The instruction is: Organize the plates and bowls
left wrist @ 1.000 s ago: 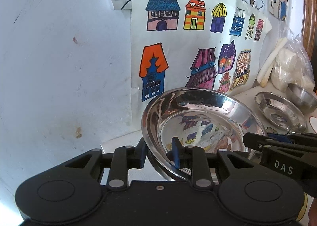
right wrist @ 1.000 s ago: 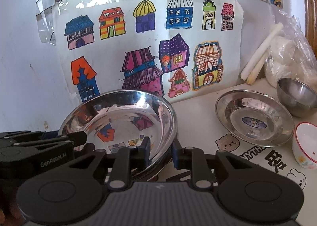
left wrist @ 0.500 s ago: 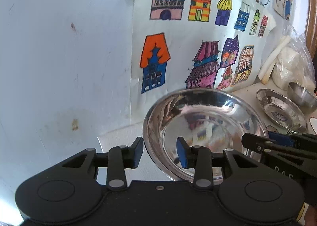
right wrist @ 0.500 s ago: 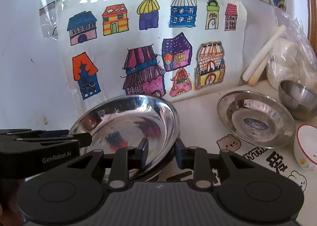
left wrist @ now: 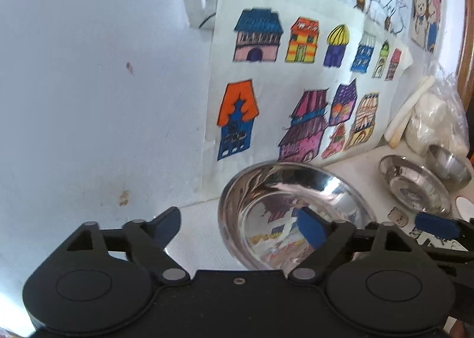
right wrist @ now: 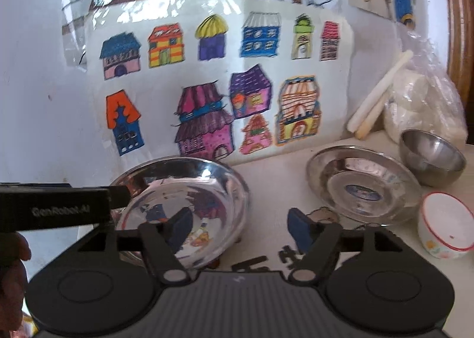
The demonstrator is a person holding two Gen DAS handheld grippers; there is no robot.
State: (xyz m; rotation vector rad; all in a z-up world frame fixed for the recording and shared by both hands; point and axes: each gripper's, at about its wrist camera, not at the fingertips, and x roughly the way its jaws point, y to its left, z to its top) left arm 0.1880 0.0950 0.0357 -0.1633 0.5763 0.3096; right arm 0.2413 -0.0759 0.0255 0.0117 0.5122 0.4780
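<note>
You're spreading both claws, left gripper [left wrist: 240,227] and right gripper [right wrist: 237,227], off the big plate [right wrist: 189,190]; two plates with the smaller plate [right wrist: 364,187], two bowls at two o'clock: steel bowl [right wrist: 431,157], white bowl [right wrist: 444,228].

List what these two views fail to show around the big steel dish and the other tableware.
- Big steel dish, right wrist view: near rim hidden by the gripper body.
- Plastic bag: white contents blurred by wrinkled film.
- Small plate: centre label too small to read.
- White cup, left wrist view: cut off by the frame edge.

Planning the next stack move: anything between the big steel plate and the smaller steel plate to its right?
Nothing visible. Between the big steel plate and the smaller steel plate lies bare table; only the opening right gripper straddles the big plate's near rim.
</note>
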